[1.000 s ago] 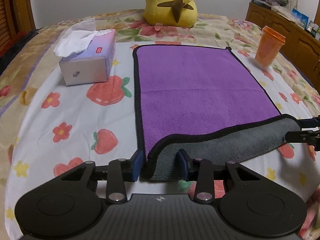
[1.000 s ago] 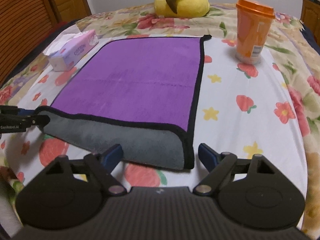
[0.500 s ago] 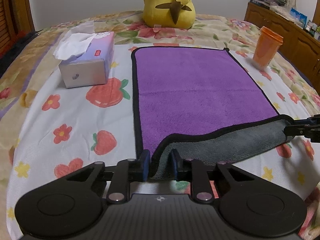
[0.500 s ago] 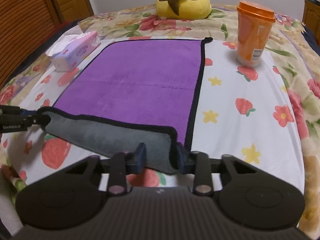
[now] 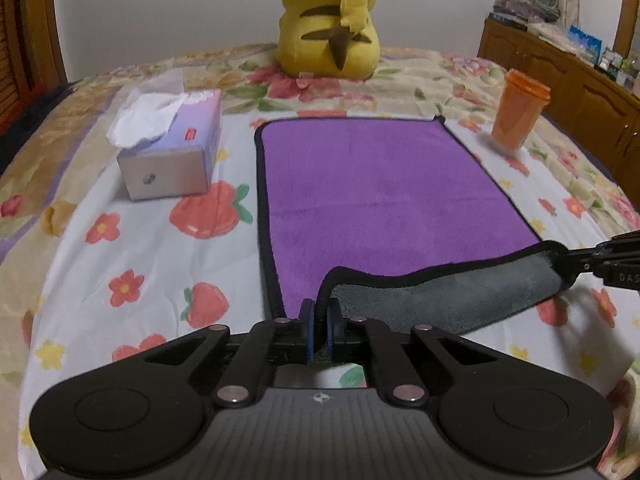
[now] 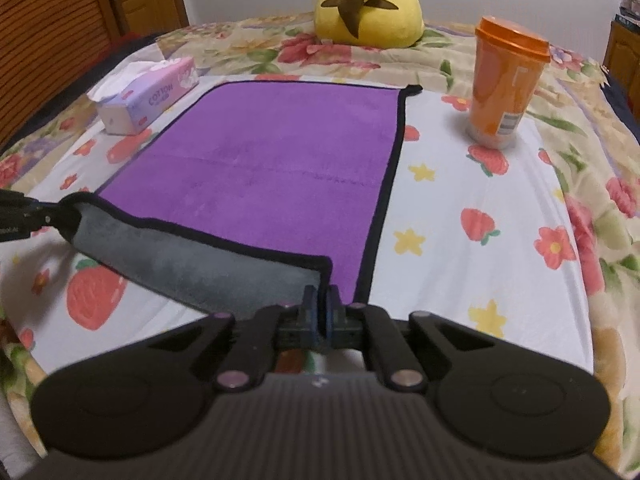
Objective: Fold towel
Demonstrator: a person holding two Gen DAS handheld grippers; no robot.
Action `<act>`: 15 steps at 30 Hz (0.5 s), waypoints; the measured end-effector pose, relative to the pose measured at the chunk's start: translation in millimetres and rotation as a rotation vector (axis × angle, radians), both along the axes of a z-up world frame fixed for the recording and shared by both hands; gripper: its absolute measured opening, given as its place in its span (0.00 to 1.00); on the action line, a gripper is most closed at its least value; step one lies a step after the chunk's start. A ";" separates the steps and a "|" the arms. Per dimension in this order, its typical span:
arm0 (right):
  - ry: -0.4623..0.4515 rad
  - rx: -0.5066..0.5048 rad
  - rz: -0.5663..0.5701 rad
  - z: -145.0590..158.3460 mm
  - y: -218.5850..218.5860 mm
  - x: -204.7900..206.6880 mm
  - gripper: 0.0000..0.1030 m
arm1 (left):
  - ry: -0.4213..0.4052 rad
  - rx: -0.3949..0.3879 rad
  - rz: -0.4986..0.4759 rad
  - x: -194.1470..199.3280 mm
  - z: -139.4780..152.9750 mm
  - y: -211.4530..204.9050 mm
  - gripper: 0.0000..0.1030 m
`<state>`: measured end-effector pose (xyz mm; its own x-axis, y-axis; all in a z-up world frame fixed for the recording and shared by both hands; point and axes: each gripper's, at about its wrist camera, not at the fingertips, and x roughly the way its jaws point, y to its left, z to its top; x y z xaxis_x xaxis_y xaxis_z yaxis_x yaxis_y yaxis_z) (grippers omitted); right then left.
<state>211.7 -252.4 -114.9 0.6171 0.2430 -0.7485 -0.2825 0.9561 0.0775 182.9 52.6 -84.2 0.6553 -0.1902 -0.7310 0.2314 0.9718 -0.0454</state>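
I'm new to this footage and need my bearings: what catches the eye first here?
The purple towel spread mid-bed, its near edge turned up grey where the left gripper and right gripper pinch its two corners. Behind sits a yellow plush toy; an orange cup stands right, a tissue box left.

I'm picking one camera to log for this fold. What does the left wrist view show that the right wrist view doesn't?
Only the left wrist view shows the wooden sideboard with clutter. Only the right wrist view shows the tissue box's COTTON print and the orange cup's barcode label. Both show the purple towel, each gripper, left and right, shut on a near corner, and the yellow plush.
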 end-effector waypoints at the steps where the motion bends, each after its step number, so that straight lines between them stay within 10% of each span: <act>1: -0.006 0.001 0.002 0.9 0.0 -0.4 0.04 | -0.012 -0.003 -0.004 -1.7 2.8 -0.7 0.09; 15: -0.126 0.041 -0.009 20.0 -5.6 -0.5 0.04 | -0.111 -0.040 -0.006 -9.5 22.7 -1.7 0.08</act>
